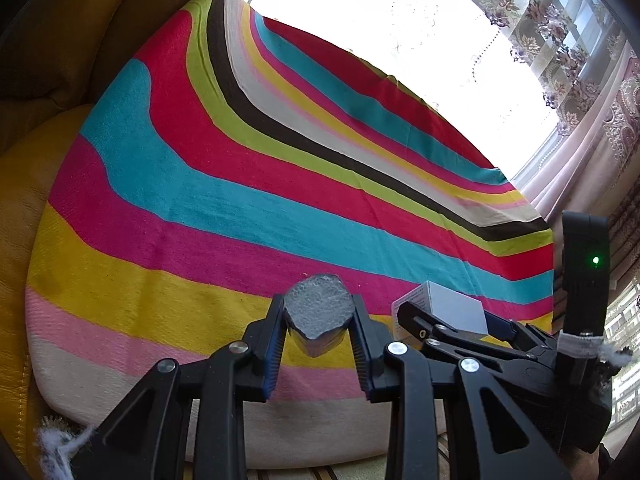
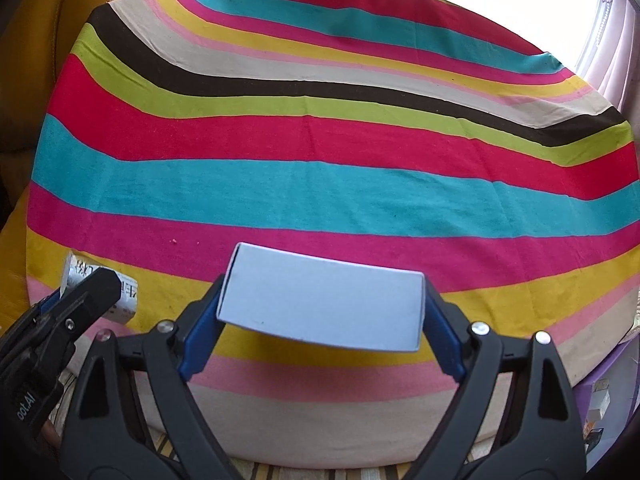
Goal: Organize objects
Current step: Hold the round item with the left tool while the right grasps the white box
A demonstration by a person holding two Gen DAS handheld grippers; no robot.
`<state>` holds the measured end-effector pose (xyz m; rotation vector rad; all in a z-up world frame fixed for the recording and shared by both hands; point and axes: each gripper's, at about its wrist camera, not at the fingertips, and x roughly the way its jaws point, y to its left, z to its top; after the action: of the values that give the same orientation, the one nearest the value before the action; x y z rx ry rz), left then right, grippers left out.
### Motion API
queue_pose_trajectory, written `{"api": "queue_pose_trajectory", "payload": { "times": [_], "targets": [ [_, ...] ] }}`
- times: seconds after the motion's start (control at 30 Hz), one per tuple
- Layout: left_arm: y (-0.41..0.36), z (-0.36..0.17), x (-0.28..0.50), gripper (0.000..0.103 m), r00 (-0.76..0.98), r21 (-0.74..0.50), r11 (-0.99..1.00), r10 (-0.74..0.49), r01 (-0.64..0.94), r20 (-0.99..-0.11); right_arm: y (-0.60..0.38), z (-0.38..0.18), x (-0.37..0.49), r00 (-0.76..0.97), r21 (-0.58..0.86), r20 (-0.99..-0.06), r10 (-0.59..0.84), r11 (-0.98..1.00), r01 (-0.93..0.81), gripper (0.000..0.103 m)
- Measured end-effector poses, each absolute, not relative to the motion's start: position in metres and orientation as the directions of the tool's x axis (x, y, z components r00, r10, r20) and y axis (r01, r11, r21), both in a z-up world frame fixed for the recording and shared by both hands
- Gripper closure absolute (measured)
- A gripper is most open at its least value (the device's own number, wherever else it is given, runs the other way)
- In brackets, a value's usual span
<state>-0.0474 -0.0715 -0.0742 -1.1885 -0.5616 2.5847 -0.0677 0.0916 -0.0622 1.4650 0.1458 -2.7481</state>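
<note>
A home sitting room — yellow leather sofa [image 1: 52, 80], embroidered lace curtains [image 1: 560, 40] at a bright window, striped cloth [image 2: 320, 140]

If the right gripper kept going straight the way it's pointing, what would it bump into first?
Probably the striped cloth. The right gripper tilts down toward it with a white box between its fingers, so the box would likely touch the cloth first. Nothing else shows ahead, though depth is hard to judge.

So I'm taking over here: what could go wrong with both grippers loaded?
1. The white box is held only at its ends by the right gripper, tilted above the striped cloth; it could slip.
2. The left gripper squeezes a soft silver packet, which may deform.
</note>
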Motion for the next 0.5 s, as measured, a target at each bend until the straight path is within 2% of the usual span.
{"api": "queue_pose_trajectory", "payload": {
  "times": [0.5],
  "targets": [
    [0.018, -0.058, -0.035, 0.071, -0.553, -0.381, -0.893, 0.449, -0.241, -0.702, 0.180, -0.037, -0.019, -0.600, -0.027, -0.797, 0.072, -0.996, -0.083, 0.013]
  ]
}}
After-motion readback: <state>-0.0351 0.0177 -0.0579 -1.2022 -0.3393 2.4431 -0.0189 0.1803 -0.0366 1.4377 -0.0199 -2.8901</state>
